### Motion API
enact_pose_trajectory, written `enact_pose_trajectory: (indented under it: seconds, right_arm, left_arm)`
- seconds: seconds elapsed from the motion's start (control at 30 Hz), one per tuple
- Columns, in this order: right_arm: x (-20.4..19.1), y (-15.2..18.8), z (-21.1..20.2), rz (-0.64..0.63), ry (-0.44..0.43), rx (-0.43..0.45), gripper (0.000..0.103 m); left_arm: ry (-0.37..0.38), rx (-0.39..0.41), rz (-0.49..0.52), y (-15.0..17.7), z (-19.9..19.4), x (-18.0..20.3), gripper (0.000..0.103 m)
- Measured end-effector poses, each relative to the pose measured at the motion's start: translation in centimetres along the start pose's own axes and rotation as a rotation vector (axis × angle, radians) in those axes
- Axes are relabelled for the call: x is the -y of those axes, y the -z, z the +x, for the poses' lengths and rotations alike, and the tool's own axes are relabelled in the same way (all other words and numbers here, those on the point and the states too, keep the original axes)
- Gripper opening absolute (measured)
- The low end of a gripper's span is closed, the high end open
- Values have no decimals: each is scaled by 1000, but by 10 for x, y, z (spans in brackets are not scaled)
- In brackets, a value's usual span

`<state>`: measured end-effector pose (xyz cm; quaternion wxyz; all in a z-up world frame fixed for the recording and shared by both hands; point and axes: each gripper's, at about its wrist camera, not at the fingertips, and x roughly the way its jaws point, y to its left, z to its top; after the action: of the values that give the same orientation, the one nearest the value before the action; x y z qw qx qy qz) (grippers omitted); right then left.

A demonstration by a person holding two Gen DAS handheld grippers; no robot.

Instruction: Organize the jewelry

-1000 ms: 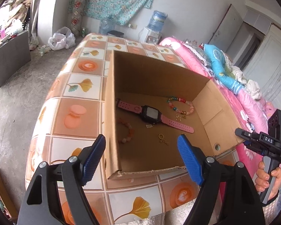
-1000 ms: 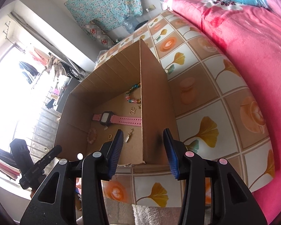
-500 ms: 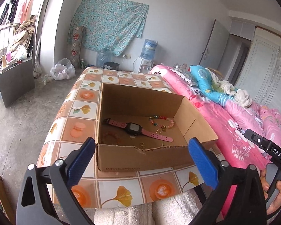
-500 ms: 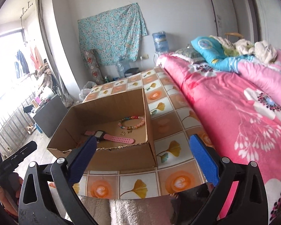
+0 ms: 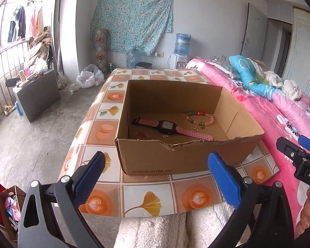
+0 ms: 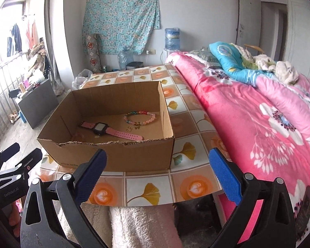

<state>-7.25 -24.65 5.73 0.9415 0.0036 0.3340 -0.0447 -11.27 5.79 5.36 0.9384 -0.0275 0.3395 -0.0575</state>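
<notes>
An open cardboard box [image 5: 175, 159] stands on the tiled table [image 5: 146, 198]; it also shows in the right wrist view [image 6: 117, 157]. Inside lie a pink-strapped watch [image 5: 171, 128] [image 6: 109, 131], a coloured bead bracelet [image 5: 199, 118] [image 6: 139, 117], small gold pieces [image 5: 198, 127] [image 6: 134, 127] and a faint pink bracelet [image 5: 141, 134] near the front wall. My left gripper [image 5: 155, 177] is open and empty, held back from the box's front wall. My right gripper [image 6: 157, 175] is open and empty, before the table's front edge.
A bed with a pink flowered quilt [image 6: 258, 113] runs along the table's right side. A grey cabinet [image 5: 37, 95] stands on the floor at the left. A fluffy white cloth [image 6: 138, 225] lies below the table's front edge. A dark phone [image 6: 304, 208] rests on the quilt.
Both grippers have pulled back and away from the box and levelled out. The right gripper's jaws opened wide. The box contents have not moved.
</notes>
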Motion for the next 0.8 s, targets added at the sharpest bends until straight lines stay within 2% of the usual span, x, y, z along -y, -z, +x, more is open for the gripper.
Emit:
enact_pose_trajectory:
  seconds: [0.13,0.33,0.8]
  right_arm:
    - [-3,5,9,8,3,-31,95]
    - [-5,10,23,36,-38,-89,95]
    - [-3,13,50,70,-63,-194,95]
  left_arm:
    - [-33,-40,-14,1,13,-2,98]
    - [-106,-30,64,-2,19,11,98]
    - [-122,-168,20,-5,45,19,98]
